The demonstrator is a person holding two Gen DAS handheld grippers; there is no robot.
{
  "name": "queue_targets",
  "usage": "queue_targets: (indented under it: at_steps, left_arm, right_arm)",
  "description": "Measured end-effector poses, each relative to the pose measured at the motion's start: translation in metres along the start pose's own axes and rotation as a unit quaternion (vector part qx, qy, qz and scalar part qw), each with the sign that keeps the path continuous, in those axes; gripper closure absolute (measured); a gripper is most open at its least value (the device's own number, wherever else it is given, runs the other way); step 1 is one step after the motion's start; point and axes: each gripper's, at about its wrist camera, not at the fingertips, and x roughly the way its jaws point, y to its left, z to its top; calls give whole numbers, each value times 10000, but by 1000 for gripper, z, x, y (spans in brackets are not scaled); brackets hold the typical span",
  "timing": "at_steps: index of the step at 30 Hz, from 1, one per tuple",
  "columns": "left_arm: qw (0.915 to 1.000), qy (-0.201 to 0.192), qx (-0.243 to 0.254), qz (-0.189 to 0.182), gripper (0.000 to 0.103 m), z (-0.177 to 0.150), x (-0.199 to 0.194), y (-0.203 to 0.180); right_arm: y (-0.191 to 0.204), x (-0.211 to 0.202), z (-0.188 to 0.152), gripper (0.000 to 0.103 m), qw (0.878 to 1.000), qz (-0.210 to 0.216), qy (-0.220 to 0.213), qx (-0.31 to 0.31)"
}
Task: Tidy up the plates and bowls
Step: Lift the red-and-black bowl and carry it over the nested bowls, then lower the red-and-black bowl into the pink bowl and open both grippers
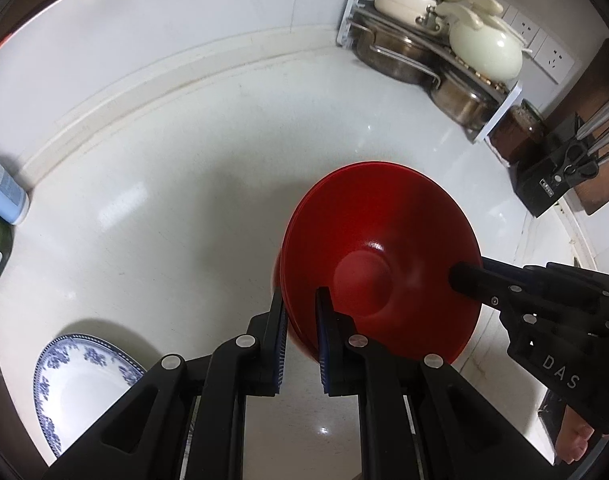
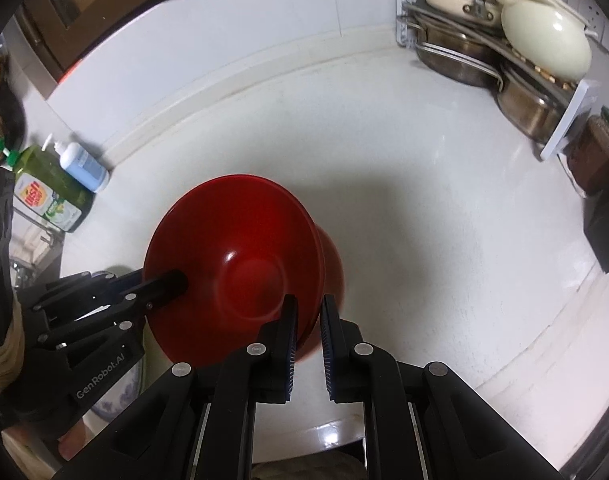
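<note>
A stack of red bowls (image 1: 384, 240) (image 2: 240, 248) stands over the white counter (image 1: 184, 200), its inside facing both cameras. My left gripper (image 1: 300, 300) is shut on the near left rim, one finger inside and one outside. My right gripper (image 2: 308, 304) grips the rim on the opposite side in the same way. Each gripper also shows in the other's view: the right gripper (image 1: 460, 274) comes in from the right, the left gripper (image 2: 176, 280) from the left. A blue-and-white patterned plate (image 1: 84, 380) lies on the counter at the lower left, partly hidden in the right wrist view.
A corner rack (image 1: 416, 52) (image 2: 484, 52) holds steel pots and a cream casserole (image 1: 484, 52). Beside it stand a dark jar (image 1: 516, 132) and a black knife block (image 1: 552, 180). Soap bottles (image 2: 64, 184) stand by the back wall at the left.
</note>
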Motion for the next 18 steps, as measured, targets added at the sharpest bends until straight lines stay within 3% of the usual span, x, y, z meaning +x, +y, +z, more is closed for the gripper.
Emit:
queue_targets:
  at_steps: [18]
  left_arm:
    - [9993,325,-144,102,88,-8,21,-5]
  right_arm:
    - [-8,24,-2,89,9989,50,390,-249]
